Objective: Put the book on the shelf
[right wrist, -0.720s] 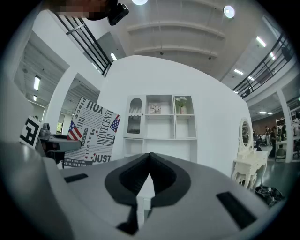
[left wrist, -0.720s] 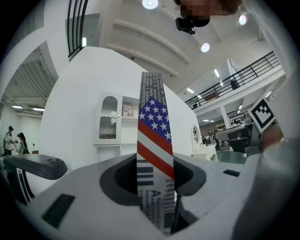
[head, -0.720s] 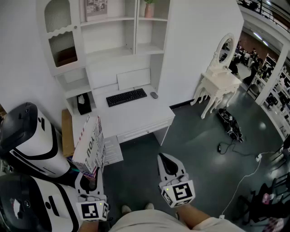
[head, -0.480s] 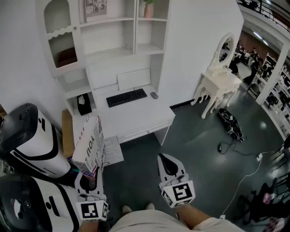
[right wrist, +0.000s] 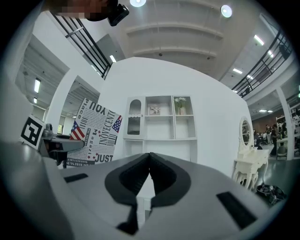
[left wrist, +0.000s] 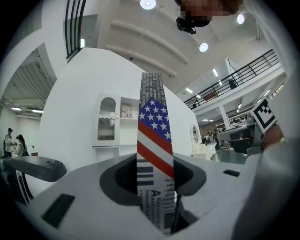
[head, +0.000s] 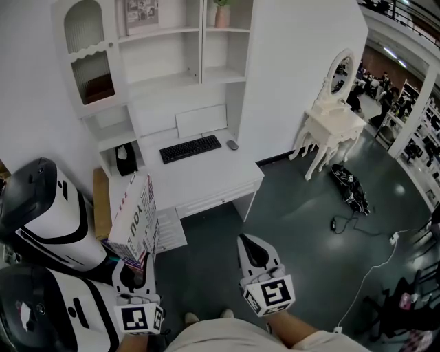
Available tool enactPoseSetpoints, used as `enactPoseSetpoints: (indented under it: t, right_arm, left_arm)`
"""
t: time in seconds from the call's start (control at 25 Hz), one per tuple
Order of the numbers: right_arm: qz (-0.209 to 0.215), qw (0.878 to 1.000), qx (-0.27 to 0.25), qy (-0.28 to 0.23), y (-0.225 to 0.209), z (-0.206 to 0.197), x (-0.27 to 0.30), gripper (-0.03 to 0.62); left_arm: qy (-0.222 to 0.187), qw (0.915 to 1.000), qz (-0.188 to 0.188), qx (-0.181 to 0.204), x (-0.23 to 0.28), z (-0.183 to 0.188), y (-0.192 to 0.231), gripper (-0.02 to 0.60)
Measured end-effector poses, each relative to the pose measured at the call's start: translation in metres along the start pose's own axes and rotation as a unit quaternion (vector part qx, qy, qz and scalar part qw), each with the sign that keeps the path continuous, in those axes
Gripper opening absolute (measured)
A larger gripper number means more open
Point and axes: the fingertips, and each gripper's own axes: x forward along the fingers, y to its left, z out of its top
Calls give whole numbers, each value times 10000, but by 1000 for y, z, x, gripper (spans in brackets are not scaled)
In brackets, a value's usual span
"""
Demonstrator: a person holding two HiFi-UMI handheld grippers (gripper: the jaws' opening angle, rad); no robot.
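Head view is showing the left gripper (head: 133, 269) holding the book (head: 135, 214) by its lower edge. The book is standing tall above the fingers, low at the left and well apart from the shelf (head: 168, 77) that is rising over the tabletop (head: 206, 175). Left gripper view is showing the same grasp, with the fingers clenching the book's narrow, flag-printed edge between them. The right gripper (head: 254, 249) is hanging empty beside it, its fingers pressing together on nothing.

Most of the book is sitting above a small bite, so a quick swing or tilt on the way up would probably make it pivot or slide in the fingers. Nothing is propping it from the other side. A white machine (head: 48, 213) is sitting just beside the book, and a sideways sweep could clip it. The top shelf is carrying a frame (head: 141, 12) and a plant (head: 221, 12), and a book going in tilted could knock them or catch a shelf edge.

The fingers themselves are hiding how deep they are biting. The frame and plant are being cut off at the picture's top, and the depth of the shelf compartments is hard to judge from here.
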Motion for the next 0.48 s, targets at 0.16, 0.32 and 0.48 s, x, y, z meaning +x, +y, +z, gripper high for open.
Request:
enactPoseSetpoints:
  t: [0.16,0.32,0.48]
  right_arm:
    - [43,10000,-3,9,-8,-5,-5,4]
    - [154,9999,-18,-19,-29,-5,-11,3]
    - [277,9996,-8,6,-46,-6,-16,3]
  left_arm:
    - [-11,10000,49,8,2,0,-9,152]
    - [-23,9998,180,14,7,5,-28,152]
    - [9,9996,274,-15,10,8,-46,152]
